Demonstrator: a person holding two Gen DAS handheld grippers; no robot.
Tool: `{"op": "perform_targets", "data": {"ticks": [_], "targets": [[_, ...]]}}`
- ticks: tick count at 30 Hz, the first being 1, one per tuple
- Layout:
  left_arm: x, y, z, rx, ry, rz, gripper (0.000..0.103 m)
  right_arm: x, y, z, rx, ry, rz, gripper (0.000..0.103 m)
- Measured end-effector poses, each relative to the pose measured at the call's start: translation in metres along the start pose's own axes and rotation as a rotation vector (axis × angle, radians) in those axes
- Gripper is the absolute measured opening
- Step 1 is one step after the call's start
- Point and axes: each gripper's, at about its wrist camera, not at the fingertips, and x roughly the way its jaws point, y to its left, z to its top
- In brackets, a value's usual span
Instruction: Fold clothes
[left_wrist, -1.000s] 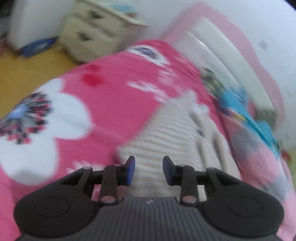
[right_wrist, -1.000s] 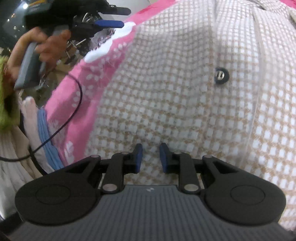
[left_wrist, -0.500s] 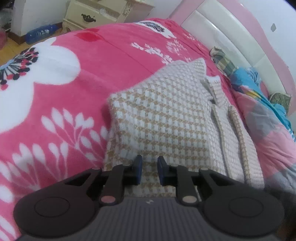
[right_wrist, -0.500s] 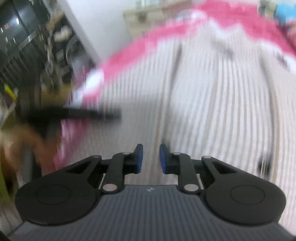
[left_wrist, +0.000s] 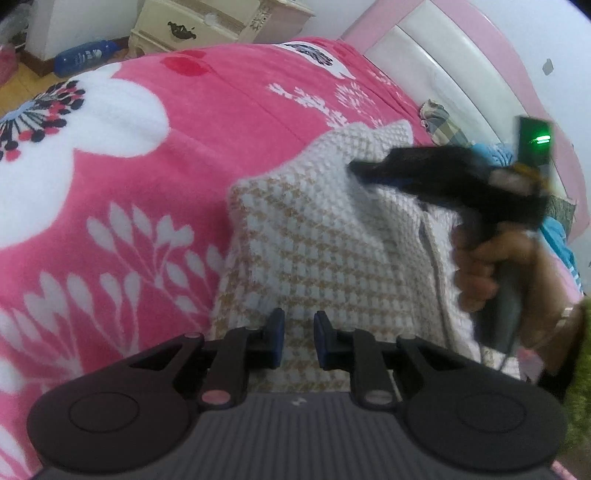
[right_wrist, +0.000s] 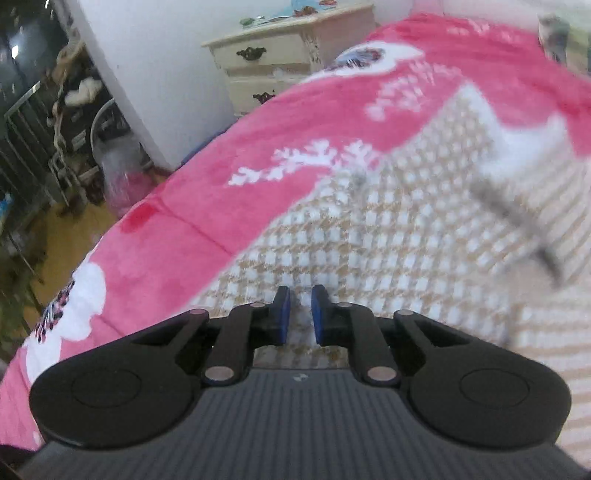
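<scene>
Woven beige-and-white checked garment (left_wrist: 325, 236) lies flat on the pink blanket (left_wrist: 184, 147), long axis running away toward the headboard (left_wrist: 454, 74). Left gripper (left_wrist: 298, 338) hangs over its near edge, jaws narrowly apart, pinching nothing. Right gripper (right_wrist: 300, 314), jaws just closing yet slightly apart, nothing between them, sits over the garment's middle.
</scene>
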Motion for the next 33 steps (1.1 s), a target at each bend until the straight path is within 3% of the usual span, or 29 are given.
{"op": "perform_targets", "data": {"ticks": [4,7,9,12,14,18,23,28,33], "targets": [[0.001,0.001,0.0,0.007,-0.008,-0.011,0.018,0.004,0.003,0.017,-0.036,-0.061,0.006,0.012],[0.002,0.0,0.005,0.036,0.01,-0.017,0.019,0.058,-0.015,0.03,0.005,0.011,-0.031,0.003],[-0.002,-0.003,0.009,0.079,0.033,-0.013,0.019,0.057,-0.018,0.027,0.058,-0.005,-0.018,0.003],[-0.017,-0.01,0.015,0.12,0.016,-0.003,0.031,0.027,-0.012,0.038,0.066,-0.012,-0.025,0.006],[-0.028,-0.015,0.019,0.159,-0.01,-0.015,0.039,-0.015,-0.019,0.032,0.058,-0.033,0.014,0.007],[-0.043,-0.02,0.03,0.183,-0.035,-0.052,0.042,-0.109,-0.045,0.011,0.06,-0.011,0.066,0.007],[-0.06,-0.029,0.025,0.218,0.001,-0.038,0.042,-0.224,-0.089,-0.015,0.142,-0.006,0.032,0.009],[-0.08,-0.048,0.007,0.28,0.108,-0.087,0.042,-0.306,-0.11,-0.03,0.154,-0.063,0.075,0.01],[-0.082,-0.078,-0.034,0.466,0.305,-0.141,0.043,-0.308,-0.089,-0.061,0.037,0.028,0.224,0.011]]}}
